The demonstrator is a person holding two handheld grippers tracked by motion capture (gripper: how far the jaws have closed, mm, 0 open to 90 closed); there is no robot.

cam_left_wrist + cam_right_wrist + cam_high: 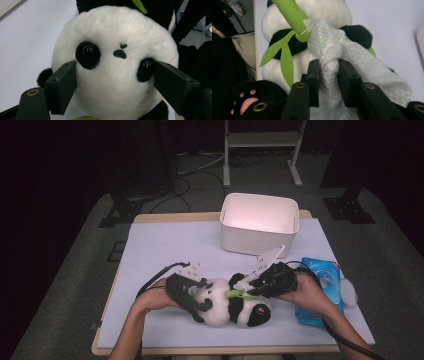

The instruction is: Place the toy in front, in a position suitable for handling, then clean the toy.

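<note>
The toy panda (227,302) is laid on its back near the front edge of the white table (165,245). Its head is clamped by the left gripper (113,75), jaws spread wide and pressed in beside the eyes. A white wipe (329,47) is pinched in the right gripper (329,75), jaws drawn narrow, and is pressed against the green bamboo stalk (289,15) on the panda's chest.

A white tub (260,224) stands at the far edge of the tabletop (165,245), right of its middle. A blue packet of wipes (320,290) lies by the right edge, towards the near right corner. A white frame (262,150) stands on the floor beyond the table.
</note>
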